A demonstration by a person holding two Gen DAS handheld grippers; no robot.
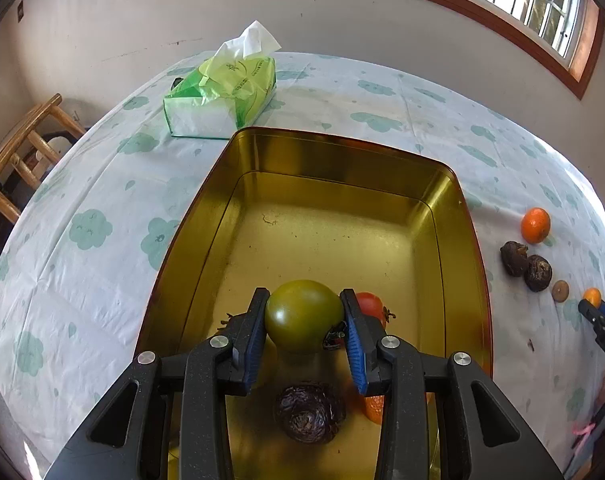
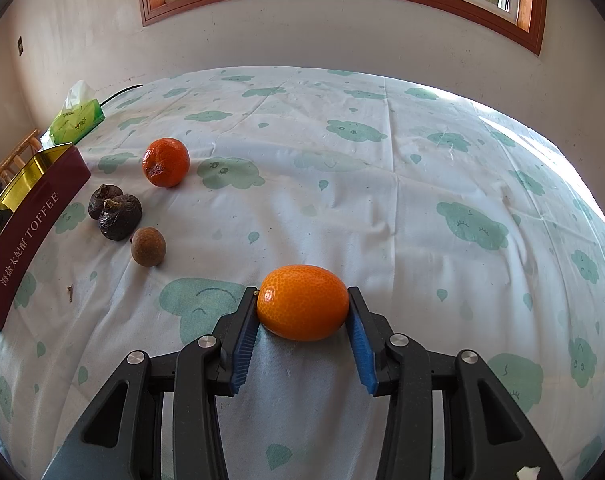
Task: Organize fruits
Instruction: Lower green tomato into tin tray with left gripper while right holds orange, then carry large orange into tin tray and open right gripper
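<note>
The tin (image 1: 454, 216) was seen to be of polished gold metal inside, mirror-bright on its walls, with a matt maroon outer side (image 2: 34, 232). The green tomato (image 1: 304, 316) was smooth and glossy, as was the pitted kumquat (image 2: 302, 302). The dark fruit (image 1: 308, 412) in the tin was wrinkled and dull. The gripper pads (image 1: 356, 344) were of ribbed blue plastic on speckled matt black plastic. The tablecloth (image 2: 382, 208) was creased and lightly sheened. The tissue pack (image 1: 222, 100) was wrapped in shiny plastic film.

A green tomato (image 1: 302, 316) is hanging over the gold tin (image 1: 454, 216), above a red tomato (image 1: 369, 305) and dark wrinkled fruit (image 1: 308, 412) lying inside. A kumquat (image 2: 302, 302) is sitting right of the tin.
</note>
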